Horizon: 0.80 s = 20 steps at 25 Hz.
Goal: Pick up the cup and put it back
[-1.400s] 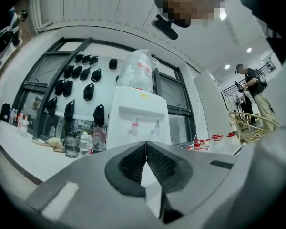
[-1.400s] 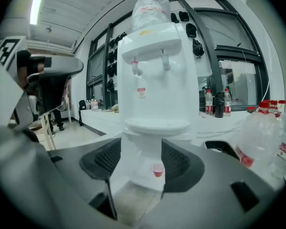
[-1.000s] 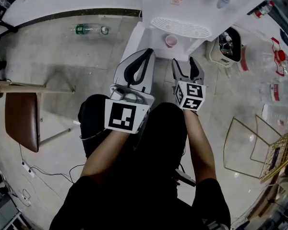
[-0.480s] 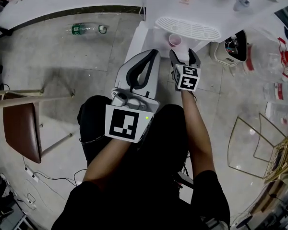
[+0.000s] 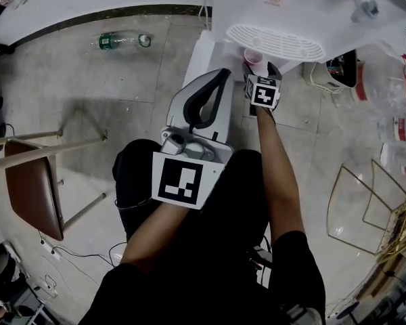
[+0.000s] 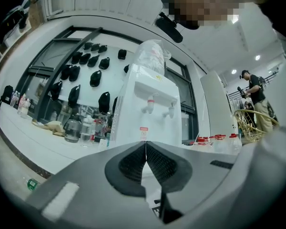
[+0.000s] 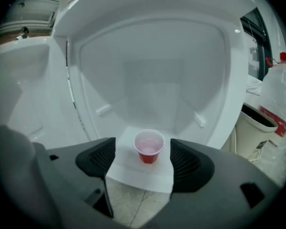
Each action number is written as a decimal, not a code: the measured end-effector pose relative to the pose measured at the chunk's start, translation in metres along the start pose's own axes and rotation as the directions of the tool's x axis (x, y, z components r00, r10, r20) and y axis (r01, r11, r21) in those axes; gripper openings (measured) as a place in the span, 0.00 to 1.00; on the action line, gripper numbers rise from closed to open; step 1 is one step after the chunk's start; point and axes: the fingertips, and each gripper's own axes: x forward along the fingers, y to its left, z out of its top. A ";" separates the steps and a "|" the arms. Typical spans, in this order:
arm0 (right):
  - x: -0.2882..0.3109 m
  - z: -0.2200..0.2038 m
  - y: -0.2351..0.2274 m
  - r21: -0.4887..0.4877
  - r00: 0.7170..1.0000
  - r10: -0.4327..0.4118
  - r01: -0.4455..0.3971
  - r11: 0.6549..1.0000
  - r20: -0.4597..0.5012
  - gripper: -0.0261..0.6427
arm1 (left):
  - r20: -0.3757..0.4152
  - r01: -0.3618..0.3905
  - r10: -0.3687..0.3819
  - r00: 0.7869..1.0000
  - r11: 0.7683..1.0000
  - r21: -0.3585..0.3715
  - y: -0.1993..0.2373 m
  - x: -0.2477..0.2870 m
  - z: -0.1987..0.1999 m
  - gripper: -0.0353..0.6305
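The cup (image 7: 148,148), small, red and upright, stands on the white ledge (image 7: 133,175) at the foot of the water dispenser (image 5: 291,12). It sits about midway between the ledge's left and right edges and nearer its back than its front edge.

The right tool (image 5: 261,68) points downward at the ledge. Its jaws have just been opening and now stand spread wide. In the right gripper view the cup shows in the gap between them, but the pads touch nothing.

The left tool (image 6: 146,151) is held level in front of the person's lap, its jaws pressed together with nothing between them. It points toward the dispenser and stays well short of the ledge.

On the floor a plastic bottle (image 5: 125,41) lies on its side to the dispenser's left. A brown chair (image 5: 34,188) stands near the person's left side.
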 end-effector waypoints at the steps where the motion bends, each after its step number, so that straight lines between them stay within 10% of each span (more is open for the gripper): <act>1: 0.007 -0.003 0.000 -0.002 1.000 -0.003 0.003 1.000 -0.017 0.53 | -0.006 0.000 0.000 1.000 1.000 0.004 0.001 0.001 -0.002 0.06; 20: 0.060 -0.021 -0.022 0.054 0.987 -0.117 0.124 0.991 -0.107 0.50 | -0.037 0.022 -0.021 0.999 1.000 0.019 0.015 0.004 -0.010 0.06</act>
